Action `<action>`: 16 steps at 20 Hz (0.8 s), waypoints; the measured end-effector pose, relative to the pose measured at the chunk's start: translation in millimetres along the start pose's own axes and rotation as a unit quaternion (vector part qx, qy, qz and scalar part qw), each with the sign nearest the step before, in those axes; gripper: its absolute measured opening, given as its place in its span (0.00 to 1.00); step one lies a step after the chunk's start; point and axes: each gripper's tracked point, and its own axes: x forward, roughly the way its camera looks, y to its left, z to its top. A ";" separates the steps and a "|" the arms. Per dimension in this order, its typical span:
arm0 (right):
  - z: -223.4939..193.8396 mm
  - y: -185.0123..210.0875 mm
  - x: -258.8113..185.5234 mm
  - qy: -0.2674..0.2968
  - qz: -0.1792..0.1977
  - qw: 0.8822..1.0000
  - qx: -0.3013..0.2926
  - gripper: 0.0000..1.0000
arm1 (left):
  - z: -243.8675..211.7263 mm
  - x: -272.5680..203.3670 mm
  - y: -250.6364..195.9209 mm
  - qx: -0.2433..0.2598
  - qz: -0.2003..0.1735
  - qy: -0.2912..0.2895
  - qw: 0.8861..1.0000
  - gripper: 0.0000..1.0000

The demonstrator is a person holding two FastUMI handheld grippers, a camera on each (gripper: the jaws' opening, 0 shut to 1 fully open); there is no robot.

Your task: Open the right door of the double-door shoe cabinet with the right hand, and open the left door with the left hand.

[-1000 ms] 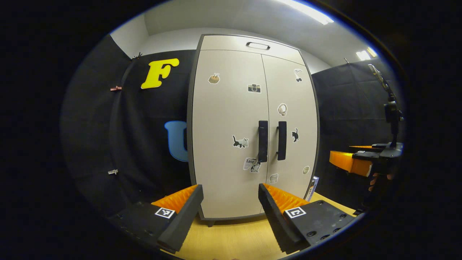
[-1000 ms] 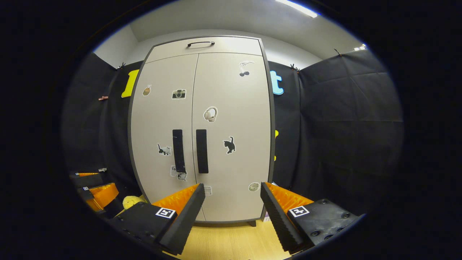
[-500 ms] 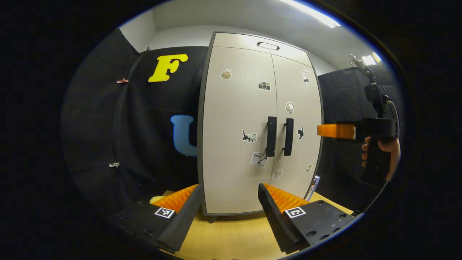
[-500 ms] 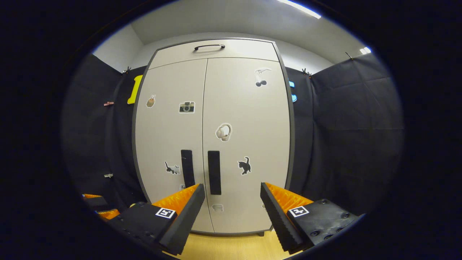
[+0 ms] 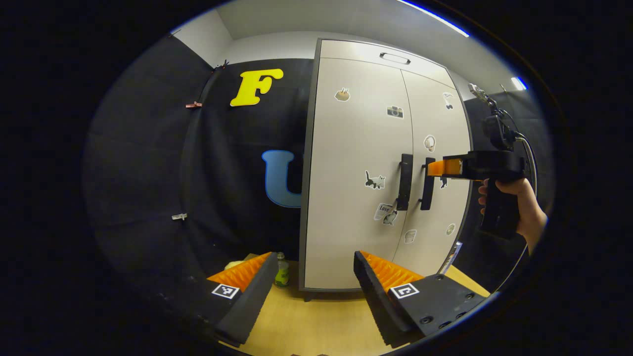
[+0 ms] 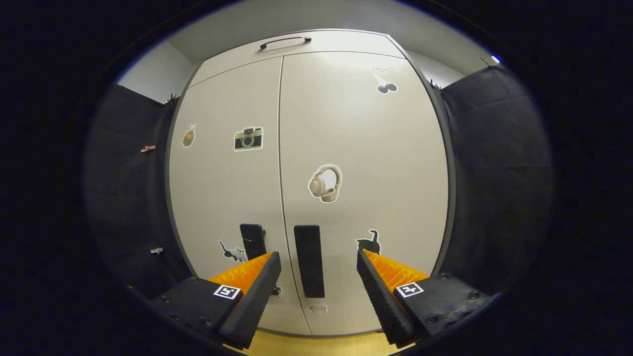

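The pale shoe cabinet point(image 5: 361, 163) stands with both doors closed, stickers scattered over them. In the right gripper view my right gripper point(image 6: 316, 269) is open, its fingers either side of the right door's black handle point(image 6: 309, 260), close to it but apart. The left door's handle point(image 6: 253, 240) sits just to the left. In the left gripper view my left gripper point(image 5: 314, 269) is open, well back from the cabinet point(image 6: 306, 163), with nothing between its fingers. There the right gripper point(image 5: 437, 168), held by a hand point(image 5: 519, 202), reaches level with the right handle point(image 5: 426, 184), next to the left handle point(image 5: 404, 182).
The cabinet rests on a wooden tabletop point(image 5: 316, 321). A small green bottle point(image 5: 282, 270) and a yellow object point(image 5: 233, 265) sit left of the cabinet's base. A thin box point(image 5: 451, 257) leans at its right side. A drawer handle point(image 6: 285, 41) tops the cabinet.
The right gripper has moved in close to the cabinet, now straddling the right handle. The left gripper view has swung left, bringing the bottle into sight. Both grippers stayed open.
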 end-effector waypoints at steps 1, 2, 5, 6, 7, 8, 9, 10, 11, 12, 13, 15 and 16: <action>-3.7 -0.4 8.0 0.000 -0.001 1.000 -0.004 0.98 | -0.5 1.9 2.1 0.008 0.007 0.002 1.000 0.95; -7.1 -0.2 13.9 0.002 -0.002 1.000 -0.008 0.98 | -3.4 3.2 1.2 0.009 0.009 0.006 1.000 0.95; -19.1 1.2 30.9 0.010 -0.006 1.000 -0.015 0.98 | -10.2 5.3 -11.4 -0.004 -0.004 0.019 1.000 0.95; -22.8 3.0 35.2 0.013 -0.005 1.000 -0.014 0.98 | -12.0 5.9 -14.6 -0.004 -0.006 0.021 1.000 0.95; -25.7 4.1 38.3 0.016 -0.006 1.000 -0.011 0.98 | -12.6 6.3 -17.6 -0.001 -0.008 0.022 1.000 0.95; -28.7 5.7 40.9 0.020 -0.005 1.000 -0.008 0.98 | -13.3 5.8 -20.9 0.002 -0.009 0.022 1.000 0.95; -31.7 8.7 43.6 0.025 -0.004 1.000 -0.005 0.98 | -13.4 5.7 -23.6 0.003 -0.010 0.022 1.000 0.95; -35.5 9.8 45.7 0.031 -0.005 0.999 -0.004 0.98 | -14.0 4.8 -25.8 0.005 -0.012 0.022 1.000 0.95; -37.9 9.9 46.3 0.034 -0.006 0.999 -0.003 0.97 | -13.7 4.5 -26.9 0.010 -0.012 0.021 1.000 0.95; -38.1 9.1 47.3 0.034 -0.009 0.999 -0.005 0.95 | -14.7 3.8 -25.8 0.014 -0.009 0.021 1.000 0.95; -37.8 6.7 47.7 0.033 -0.015 0.999 -0.008 0.94 | -14.8 3.7 -24.6 0.015 -0.007 0.021 1.000 0.95; -38.0 2.3 48.8 0.033 -0.025 0.999 -0.009 0.84 | -15.6 3.7 -23.3 0.007 -0.007 0.021 1.000 0.95; -39.0 3.1 48.4 0.035 -0.025 0.999 -0.004 0.74 | -16.0 2.8 -21.6 0.003 -0.006 0.021 1.000 0.95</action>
